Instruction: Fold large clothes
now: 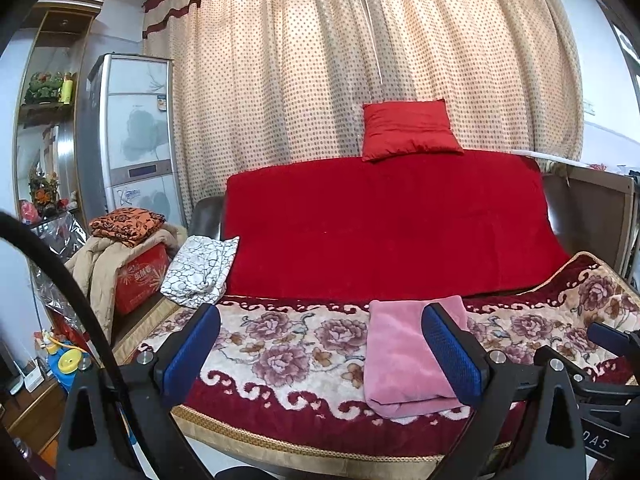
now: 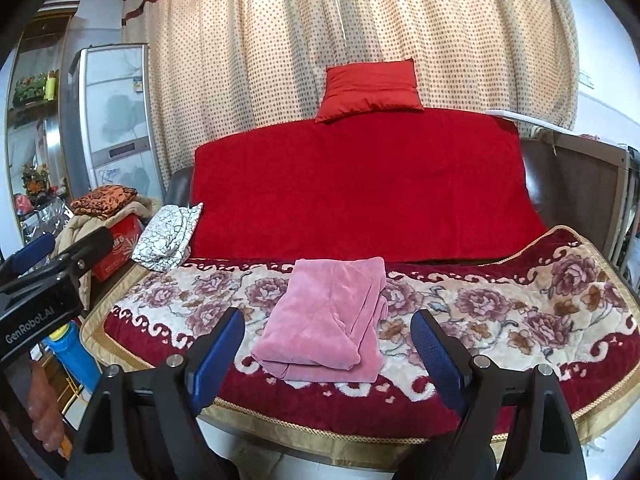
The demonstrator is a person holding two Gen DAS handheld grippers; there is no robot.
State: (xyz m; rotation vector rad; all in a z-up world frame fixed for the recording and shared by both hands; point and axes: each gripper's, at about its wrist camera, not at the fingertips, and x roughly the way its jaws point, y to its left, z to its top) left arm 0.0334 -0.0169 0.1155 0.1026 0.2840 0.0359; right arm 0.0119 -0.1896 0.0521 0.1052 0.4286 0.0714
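A pink fleece garment lies folded into a compact rectangle on the floral sofa cover, near its front edge. It also shows in the left wrist view, partly behind the right blue pad. My left gripper is open and empty, held back from the sofa, left of the garment. My right gripper is open and empty, in front of the garment and not touching it. The left gripper's body shows at the left edge of the right wrist view.
A red blanket covers the sofa back with a red cushion on top. A white patterned cloth lies at the sofa's left end. Left of it stand a red box under piled clothes and a tall appliance. Dotted curtains hang behind.
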